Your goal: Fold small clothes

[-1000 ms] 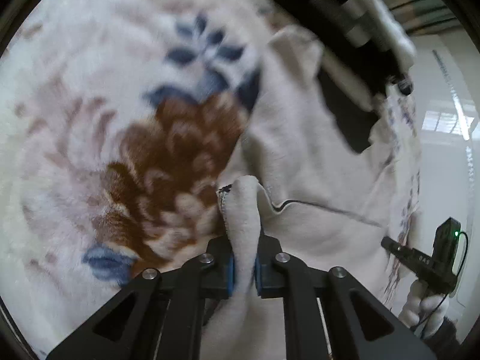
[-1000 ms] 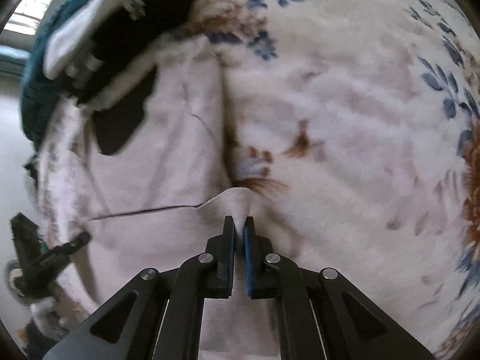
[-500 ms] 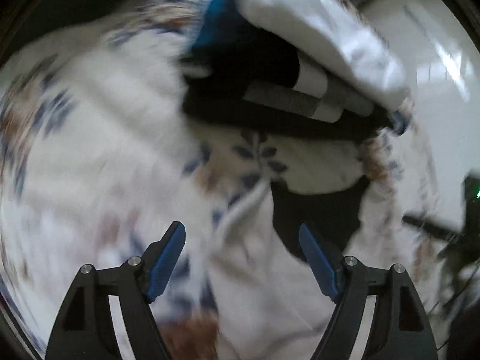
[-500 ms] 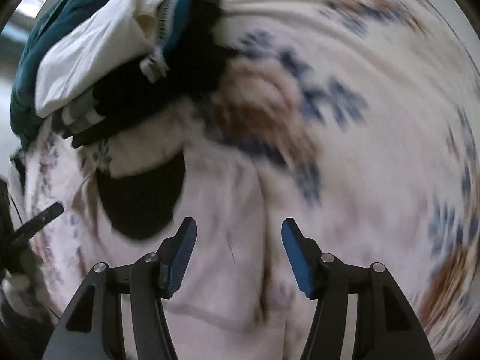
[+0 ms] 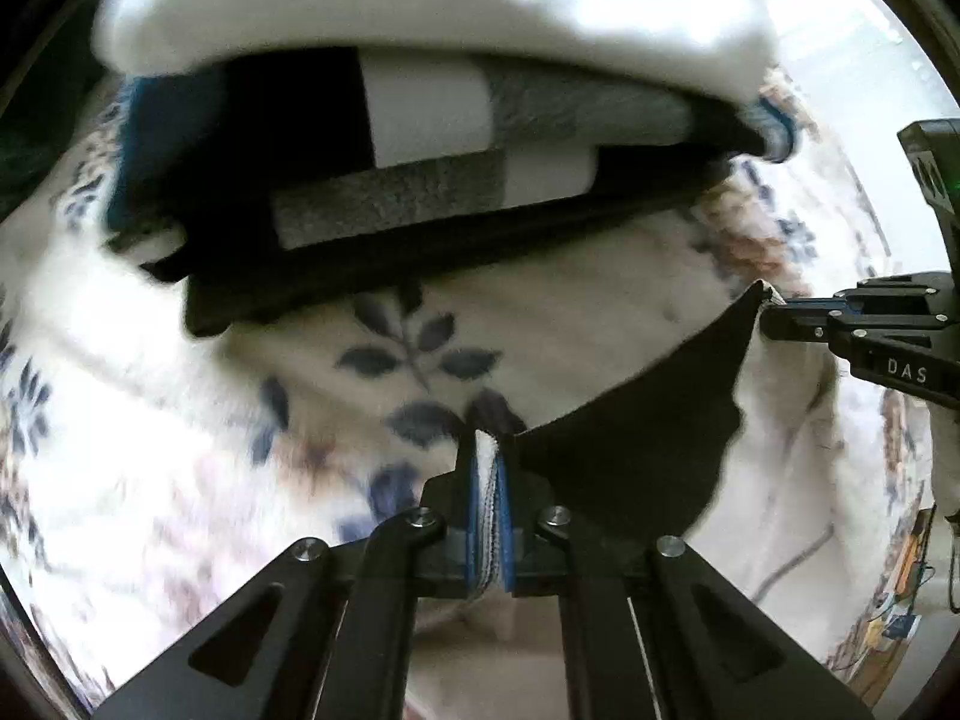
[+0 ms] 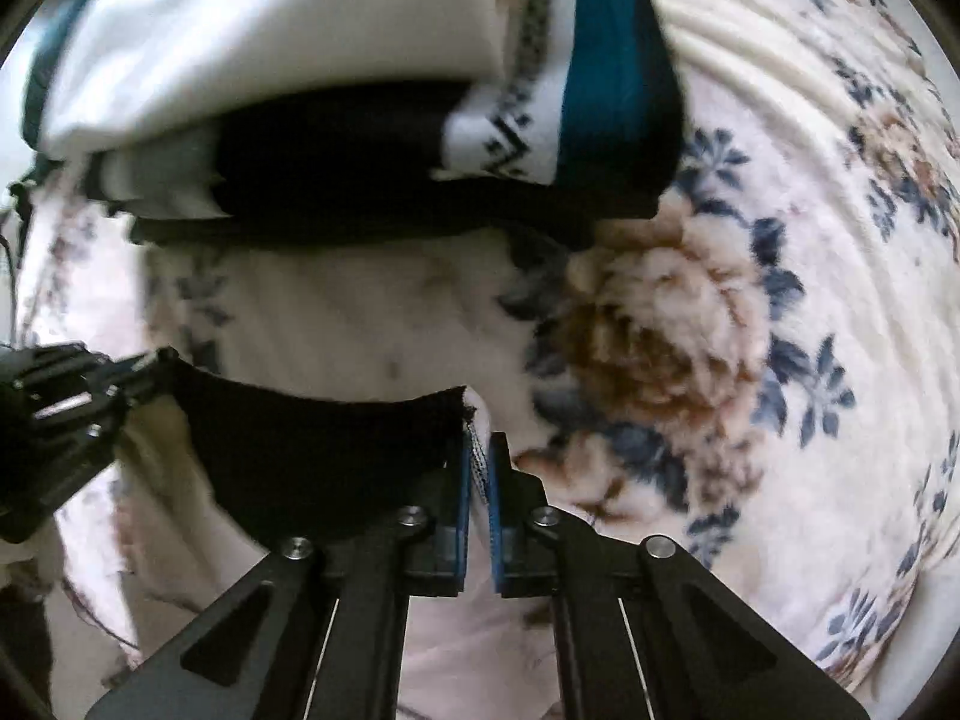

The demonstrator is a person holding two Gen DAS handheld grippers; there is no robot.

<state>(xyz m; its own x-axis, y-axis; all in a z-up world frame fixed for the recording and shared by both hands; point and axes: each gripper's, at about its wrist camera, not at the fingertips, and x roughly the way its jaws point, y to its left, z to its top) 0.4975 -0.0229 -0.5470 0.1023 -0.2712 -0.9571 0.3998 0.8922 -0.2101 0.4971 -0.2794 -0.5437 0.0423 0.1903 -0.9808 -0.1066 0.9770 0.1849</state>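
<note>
A cream garment [image 5: 786,480] with a black inner lining [image 5: 648,432] lies on a floral blanket [image 5: 180,450]. My left gripper [image 5: 489,468] is shut on one corner of its opening edge. My right gripper [image 6: 478,456] is shut on the other corner, with the black lining [image 6: 312,450] stretched between them. In the left wrist view the right gripper [image 5: 774,315] enters from the right, pinching the edge. In the right wrist view the left gripper [image 6: 150,372] enters from the left.
A stack of folded clothes [image 5: 420,138] in white, grey, black and teal sits just beyond the garment; it also shows in the right wrist view [image 6: 360,90]. The floral blanket [image 6: 780,300] spreads to the right. The bright floor [image 5: 840,48] lies past the blanket's edge.
Both grippers let go of the garment's lower edge, opened, moved forward toward the stack, and are now shut on the two corners of the black-lined opening.
</note>
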